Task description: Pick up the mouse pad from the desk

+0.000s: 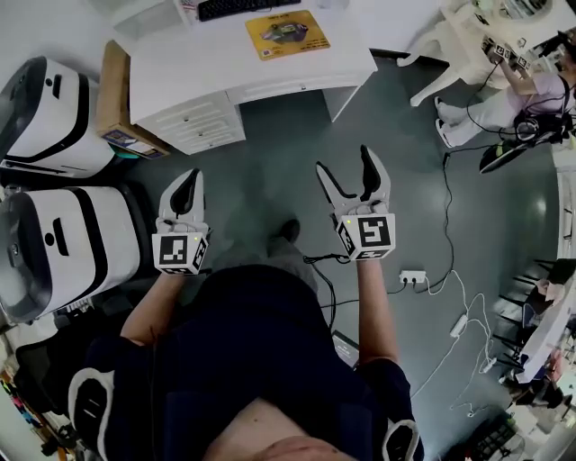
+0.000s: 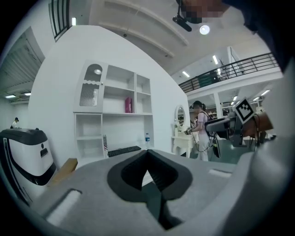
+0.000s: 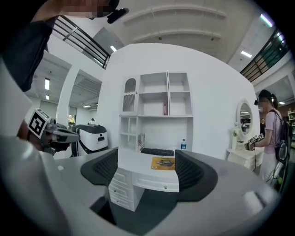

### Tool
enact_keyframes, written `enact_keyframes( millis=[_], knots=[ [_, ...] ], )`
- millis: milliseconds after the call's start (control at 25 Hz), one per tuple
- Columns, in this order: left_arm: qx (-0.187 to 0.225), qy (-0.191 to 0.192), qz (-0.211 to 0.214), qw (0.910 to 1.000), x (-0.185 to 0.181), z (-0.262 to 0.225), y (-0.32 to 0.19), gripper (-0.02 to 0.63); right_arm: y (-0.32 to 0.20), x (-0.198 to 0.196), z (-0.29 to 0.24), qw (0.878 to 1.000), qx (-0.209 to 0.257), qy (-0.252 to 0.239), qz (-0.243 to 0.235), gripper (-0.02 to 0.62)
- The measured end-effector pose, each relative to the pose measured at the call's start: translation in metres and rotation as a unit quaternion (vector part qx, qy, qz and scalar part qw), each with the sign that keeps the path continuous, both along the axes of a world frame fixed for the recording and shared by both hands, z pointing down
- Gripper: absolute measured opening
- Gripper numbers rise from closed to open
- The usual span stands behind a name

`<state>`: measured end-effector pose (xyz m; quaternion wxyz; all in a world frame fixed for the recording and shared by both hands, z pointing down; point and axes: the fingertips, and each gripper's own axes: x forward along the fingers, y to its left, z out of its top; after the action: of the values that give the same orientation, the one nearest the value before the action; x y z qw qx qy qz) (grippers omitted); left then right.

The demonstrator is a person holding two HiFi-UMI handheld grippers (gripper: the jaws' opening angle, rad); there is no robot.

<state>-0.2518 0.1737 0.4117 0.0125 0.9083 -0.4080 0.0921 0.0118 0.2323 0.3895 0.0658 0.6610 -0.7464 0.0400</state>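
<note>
Mouse pad (image 1: 287,34): flat on table (image 1: 207,76), just beside keyboard (image 1: 243,7), well apart from both tongs. Left tongs (image 1: 187,180): closed, empty. Right tongs (image 1: 346,167): wide open, empty. Risks: thin pad offers little edge, so tips may skid over it; a careless approach may nudge the keyboard.

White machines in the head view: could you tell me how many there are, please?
2: upper machine left of the desk, lower machine just below it; others may be hidden.
</note>
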Motion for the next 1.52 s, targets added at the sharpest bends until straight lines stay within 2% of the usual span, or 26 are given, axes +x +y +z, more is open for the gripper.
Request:
enact_keyframes(
  millis=[160, 480, 640, 800, 1080, 1360, 1520],
  knots=[
    [0.009, 0.005, -0.027, 0.9996, 0.036, -0.011, -0.032, 0.002, -0.055, 0.04, 0.006, 0.999, -0.015, -0.003, -0.032, 0.387],
    [0.023, -0.006, -0.054, 0.9982, 0.08, -0.004, -0.116, 0.002, -0.177, 0.095, 0.038, 0.997, -0.043, -0.043, -0.049, 0.385],
    [0.022, 0.002, -0.059, 0.998, 0.098, -0.001, -0.171, 0.002, -0.245, 0.116, 0.063, 0.994, -0.072, -0.061, -0.05, 0.385],
    [0.019, 0.005, -0.053, 0.9984, 0.111, 0.001, -0.224, 0.002, -0.307, 0.137, 0.096, 0.987, -0.117, -0.101, -0.04, 0.385],
    [0.012, -0.006, -0.05, 0.9987, 0.132, 0.012, -0.29, 0.002, -0.381, 0.172, 0.151, 0.976, -0.172, -0.133, -0.02, 0.383],
    [0.005, -0.019, -0.076, 0.9969, 0.142, 0.021, -0.319, 0.002, -0.43, 0.193, 0.205, 0.955, -0.232, -0.183, -0.022, 0.376],
    [-0.005, -0.028, -0.102, 0.9944, 0.148, 0.024, -0.323, 0.002, -0.447, 0.204, 0.239, 0.928, -0.269, -0.256, -0.02, 0.376]
  ],
)
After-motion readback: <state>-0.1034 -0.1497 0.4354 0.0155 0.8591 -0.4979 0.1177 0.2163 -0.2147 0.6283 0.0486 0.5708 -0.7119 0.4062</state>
